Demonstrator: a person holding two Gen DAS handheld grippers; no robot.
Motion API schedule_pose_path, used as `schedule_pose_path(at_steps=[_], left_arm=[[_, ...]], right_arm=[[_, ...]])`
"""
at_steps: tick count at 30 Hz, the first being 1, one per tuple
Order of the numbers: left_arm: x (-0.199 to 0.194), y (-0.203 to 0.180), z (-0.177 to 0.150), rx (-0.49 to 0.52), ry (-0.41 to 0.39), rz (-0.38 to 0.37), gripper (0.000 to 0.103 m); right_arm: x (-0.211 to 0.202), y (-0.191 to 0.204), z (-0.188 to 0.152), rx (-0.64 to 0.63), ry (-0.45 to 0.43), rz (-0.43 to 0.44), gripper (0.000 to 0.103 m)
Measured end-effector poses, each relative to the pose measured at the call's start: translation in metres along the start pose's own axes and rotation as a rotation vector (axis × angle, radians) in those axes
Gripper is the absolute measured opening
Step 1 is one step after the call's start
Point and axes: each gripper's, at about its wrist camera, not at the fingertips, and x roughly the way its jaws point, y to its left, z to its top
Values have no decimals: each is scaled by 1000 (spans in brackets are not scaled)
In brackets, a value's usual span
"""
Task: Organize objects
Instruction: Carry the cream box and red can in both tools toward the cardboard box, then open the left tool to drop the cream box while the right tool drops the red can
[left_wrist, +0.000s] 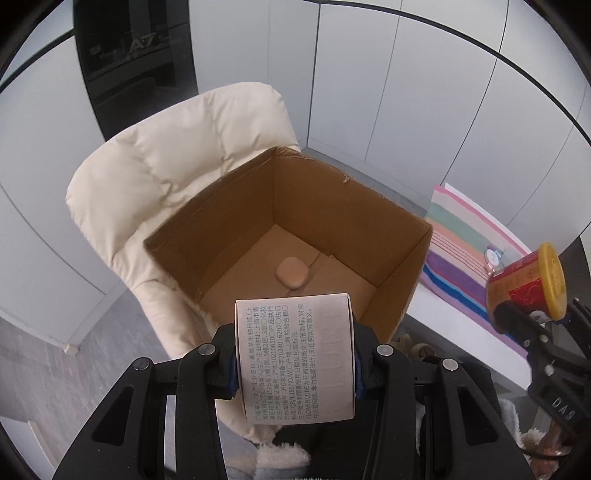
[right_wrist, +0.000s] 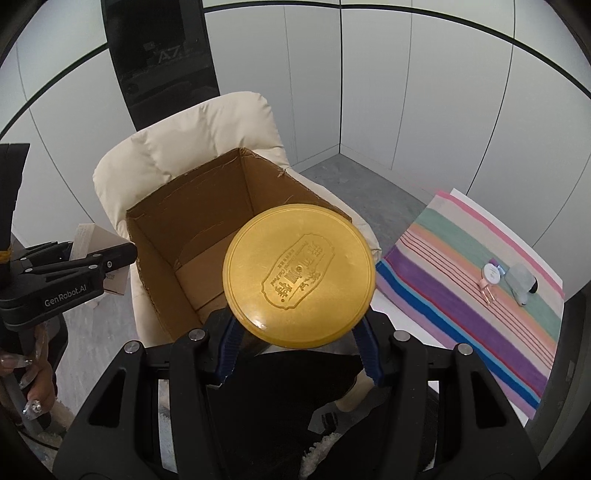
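Observation:
An open cardboard box (left_wrist: 402, 280) (right_wrist: 155, 258) stands on a cream padded chair. A small tan case (left_wrist: 291, 274) lies on its floor. My left gripper (left_wrist: 295, 365) is shut on a pale pink printed carton (left_wrist: 295, 354) and holds it above the box's near edge. It also shows in the right wrist view (right_wrist: 92, 266), left of the box. My right gripper (right_wrist: 299, 343) is shut on a jar with a gold lid (right_wrist: 299, 275), held over the box's near right corner. The jar also shows in the left wrist view (left_wrist: 524, 284), right of the box.
The cream chair (left_wrist: 155, 177) (right_wrist: 192, 140) holds the box. A striped cloth (right_wrist: 480, 280) (left_wrist: 458, 251) on a white table lies to the right, with a small pink item (right_wrist: 491, 275) and a grey item (right_wrist: 521, 282) on it. White wall panels stand behind.

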Motion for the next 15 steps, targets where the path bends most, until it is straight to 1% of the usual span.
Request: schedule_pose_path(at_steps=[3,8,11,13,15], left_arm=[[9,-2,15,-6,-19,16,45],[36,-8,46,-7,-41,64,45],[53,-4,59,-27,-25,76,45],[61,3,63,-47,-4,89,45],[67,8,63,-47,5,108,46]], right_arm=[[10,2,9,-23,4,-10,56],[33,7,31,-43,3,-21,56],[52,15,50,-63,1,-24,56],[64,22,62,-78,-5,-19,56],[74,29,70,-91,-4,-4,56]])
